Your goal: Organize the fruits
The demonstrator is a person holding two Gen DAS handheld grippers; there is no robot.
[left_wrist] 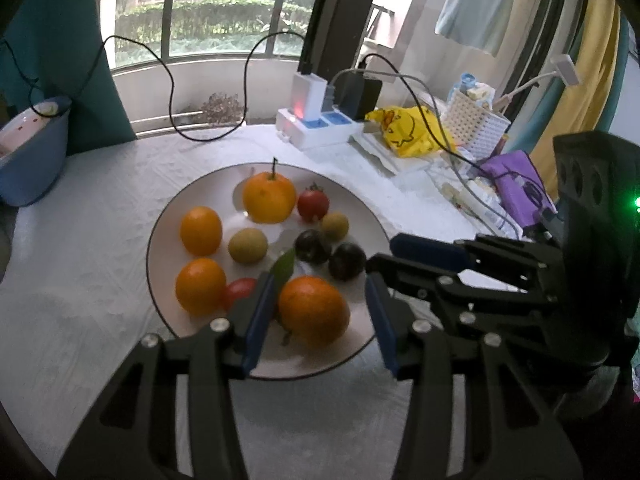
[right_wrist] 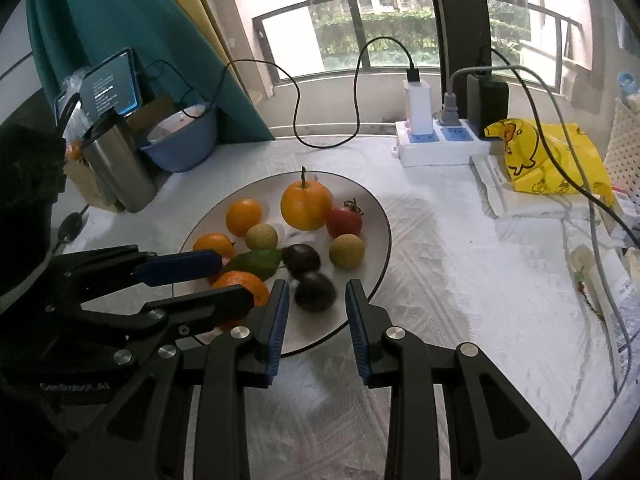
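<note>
Left gripper (left_wrist: 316, 312) fingers apart, orange (left_wrist: 314, 309) between, not squeezed. Right gripper (right_wrist: 318, 320) fingers apart, empty, dark fruit (right_wrist: 315, 291) just ahead. Next: squeeze orange, lift off plate (left_wrist: 160, 240).

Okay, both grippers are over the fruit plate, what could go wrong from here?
1. The left hand-held gripper straddles the leafy orange; closing off-centre might roll it into the red tomato.
2. The right hand-held gripper sits close beside it, so they may collide.
3. The dark fruit near the plate rim could roll off.
</note>
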